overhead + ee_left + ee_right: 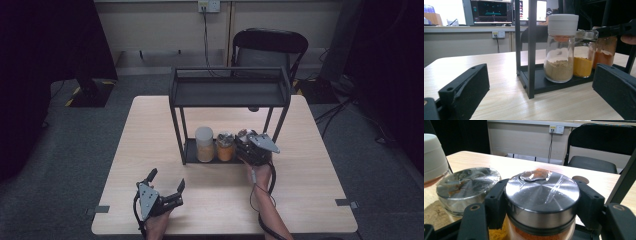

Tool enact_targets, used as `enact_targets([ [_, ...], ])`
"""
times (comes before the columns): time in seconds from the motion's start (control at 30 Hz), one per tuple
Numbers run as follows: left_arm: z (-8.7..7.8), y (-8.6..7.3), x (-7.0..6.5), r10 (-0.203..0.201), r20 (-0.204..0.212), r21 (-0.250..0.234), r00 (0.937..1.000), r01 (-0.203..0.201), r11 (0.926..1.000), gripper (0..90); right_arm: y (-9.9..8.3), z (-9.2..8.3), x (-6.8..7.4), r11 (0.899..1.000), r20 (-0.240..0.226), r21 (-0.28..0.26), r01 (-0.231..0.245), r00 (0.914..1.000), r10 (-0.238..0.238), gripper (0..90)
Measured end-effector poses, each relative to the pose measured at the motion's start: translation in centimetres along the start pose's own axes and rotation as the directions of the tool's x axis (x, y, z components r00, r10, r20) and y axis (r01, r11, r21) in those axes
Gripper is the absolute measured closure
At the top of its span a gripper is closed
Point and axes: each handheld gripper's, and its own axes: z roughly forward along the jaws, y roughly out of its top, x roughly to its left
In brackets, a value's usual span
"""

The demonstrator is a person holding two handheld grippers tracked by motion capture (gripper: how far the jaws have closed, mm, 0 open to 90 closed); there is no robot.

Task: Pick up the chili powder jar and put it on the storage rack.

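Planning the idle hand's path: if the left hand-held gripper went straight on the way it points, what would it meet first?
Probably the black rack's front post, with the white-capped jar just behind; depth is uncertain.

My black right gripper [541,205] clamps the silver-lidded jar [541,195] of orange-red powder; its neighbour [583,56] looks yellow, the white-capped jar [560,50] tan.

Rack post [178,131] and neighbour jar [225,146] crowd held jar [541,202]; front open.
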Motion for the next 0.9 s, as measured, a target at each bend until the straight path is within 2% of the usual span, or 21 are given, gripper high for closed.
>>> enact_targets([
  [0.5, 0.0, 0.0, -0.01, 0.001, -0.001, 0.0, 1.0, -0.001, 1.0, 0.3, -0.51, 0.15, -0.34, 1.0, 0.005, 0.006, -0.027, 0.9996, 0.027, 34.7],
  [0.9, -0.01, -0.01, -0.02, 0.001, -0.001, -0.001, 1.0, -0.001, 1.0, 0.3, -0.57, 0.11, -0.35, 1.0, 0.004, 0.007, -0.021, 0.9998, 0.021, 34.2],
])
